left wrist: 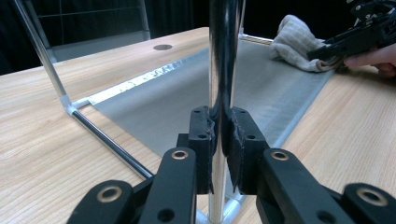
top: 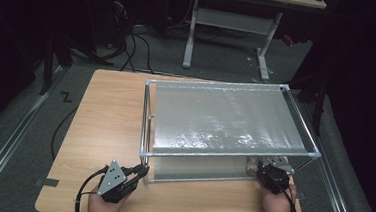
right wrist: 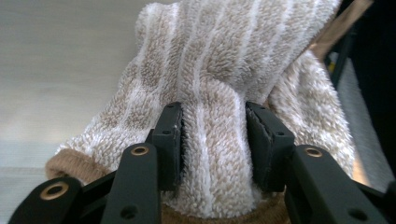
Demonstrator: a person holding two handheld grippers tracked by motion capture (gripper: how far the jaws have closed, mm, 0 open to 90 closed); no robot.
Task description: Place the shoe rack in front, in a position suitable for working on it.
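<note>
Under the shelf's near edge, right claw (right wrist: pixel 214 135) clamping towel (right wrist: pixel 233 60).

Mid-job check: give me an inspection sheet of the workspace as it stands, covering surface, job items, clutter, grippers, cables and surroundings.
Surface: wooden table, a round hole in its top in the left gripper view.
Job's things: metal-tube rack frame with two grey shelf sheets; striped beige towel lying on the lower sheet at the frame's right end.
Clutter: nothing seen.
Grippers: left gripper shut on the frame's near-left upright tube; right gripper shut on a fold of the towel.
Cables: a black cable trails from the left gripper; more on the floor behind the table.
Surroundings: dark room, grey floor, a white desk frame behind.
</note>
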